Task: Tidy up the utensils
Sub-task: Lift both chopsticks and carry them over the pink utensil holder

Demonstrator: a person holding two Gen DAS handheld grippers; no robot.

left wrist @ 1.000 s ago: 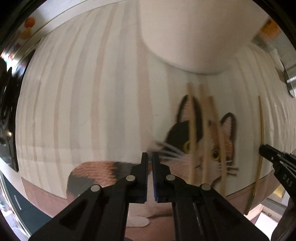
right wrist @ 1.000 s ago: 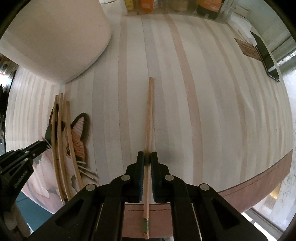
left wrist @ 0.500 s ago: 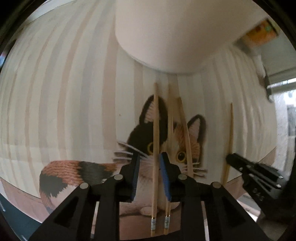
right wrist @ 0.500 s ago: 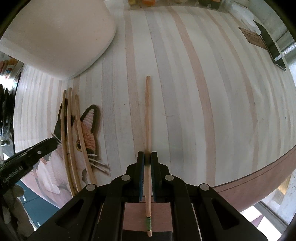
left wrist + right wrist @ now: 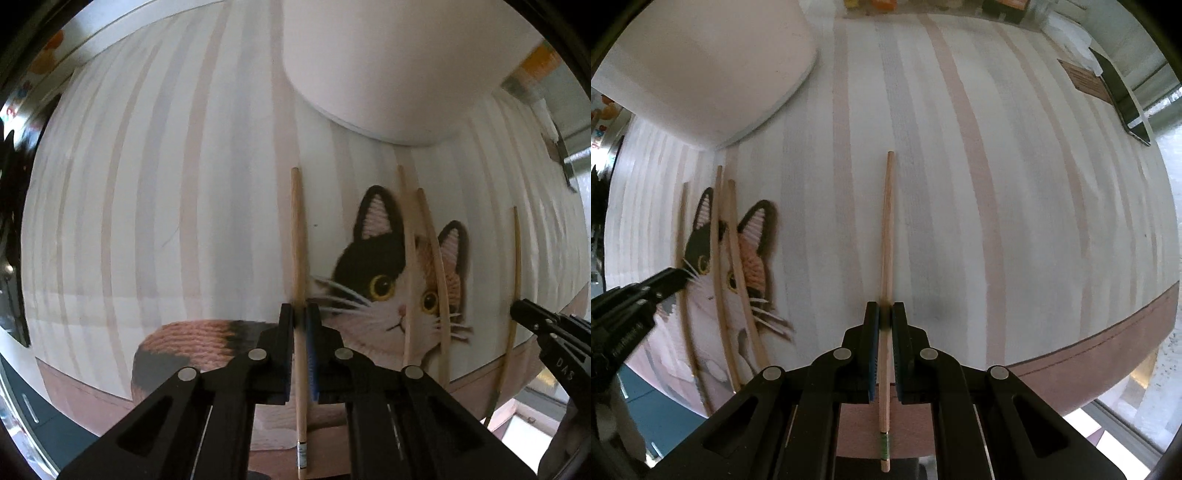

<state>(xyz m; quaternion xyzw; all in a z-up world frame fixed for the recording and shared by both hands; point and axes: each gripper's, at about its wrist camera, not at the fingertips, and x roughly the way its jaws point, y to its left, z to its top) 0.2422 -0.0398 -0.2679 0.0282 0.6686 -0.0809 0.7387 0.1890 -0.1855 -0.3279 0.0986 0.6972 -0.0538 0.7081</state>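
The left claw [image 5: 300,321] has just opened over the bundle on the cat mat [image 5: 373,258] and closed again, and it now pinches one blue-banded chopstick [image 5: 298,258] tight between its pads; half a second ago that stick lay among its fellows across the cat's face, whereas now it sits left of the cat's face, drawn apart from the two loose chopsticks [image 5: 424,266] that remain over the cat's eyes; I judge this a fresh pick, so one more piece is on its way to being sorted. The right claw [image 5: 885,317] is likewise clamped shut on a green-banded chopstick [image 5: 887,229], held well right of the cat over the striped cloth of the table [image 5: 997,184] (it has barely shifted in the last second). The right wrist view alone shows the green band, the dark phone-like slab [image 5: 1119,92] far from the cat, and the left claw from outside, reaching in at the cat's cheek; the left wrist view alone shows the cat's whole face and its curled tail, plus the blue band; both show the pale round container [image 5: 399,59] beyond the cat's ears.
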